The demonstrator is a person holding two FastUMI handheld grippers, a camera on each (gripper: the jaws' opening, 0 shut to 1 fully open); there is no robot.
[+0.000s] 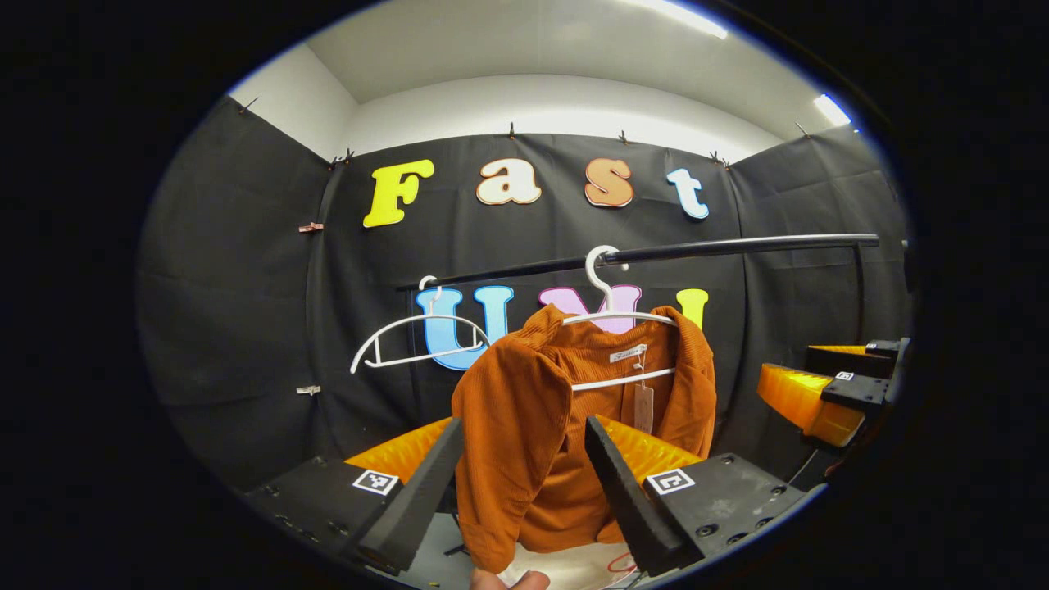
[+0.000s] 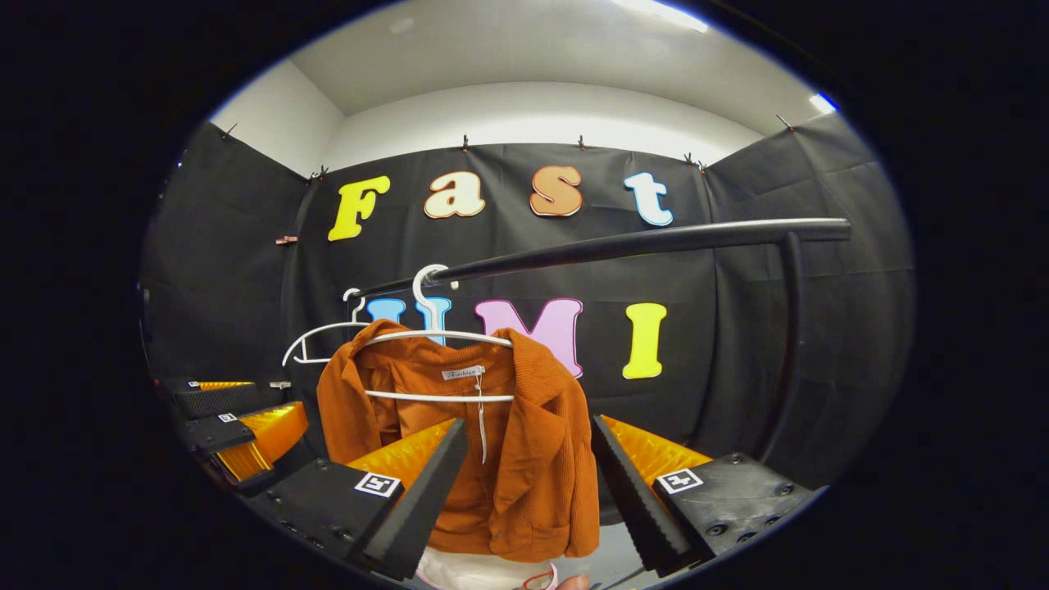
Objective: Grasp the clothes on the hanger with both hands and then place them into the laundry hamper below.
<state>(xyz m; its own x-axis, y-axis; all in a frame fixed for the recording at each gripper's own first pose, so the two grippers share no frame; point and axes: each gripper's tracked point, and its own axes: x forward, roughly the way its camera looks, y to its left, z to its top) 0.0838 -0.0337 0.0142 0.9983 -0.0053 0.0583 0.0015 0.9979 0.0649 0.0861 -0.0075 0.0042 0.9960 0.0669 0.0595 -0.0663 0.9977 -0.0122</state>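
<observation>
While both your grippers, left gripper [image 1: 524, 483] and right gripper [image 2: 524, 483], hold jaws wide open on nothing, the orange shirt [image 1: 524, 442] hangs beyond on a white hanger [image 1: 623, 315]. Soft, light, floppy: pinch each shoulder.

Both hand-held grippers [image 1: 524, 492] [image 2: 529, 492] agape

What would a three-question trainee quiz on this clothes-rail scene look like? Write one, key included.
1. True or false: the rust-orange corduroy jacket hangs on a white plastic hanger.
2. What hangs beside it on the black metal rail? A) a bare white hanger B) a blue shirt C) a towel
3. Fill in: the jaws of the left gripper and the right gripper both stand ____.

Key: 1 true; 2 A; 3 open.
</observation>
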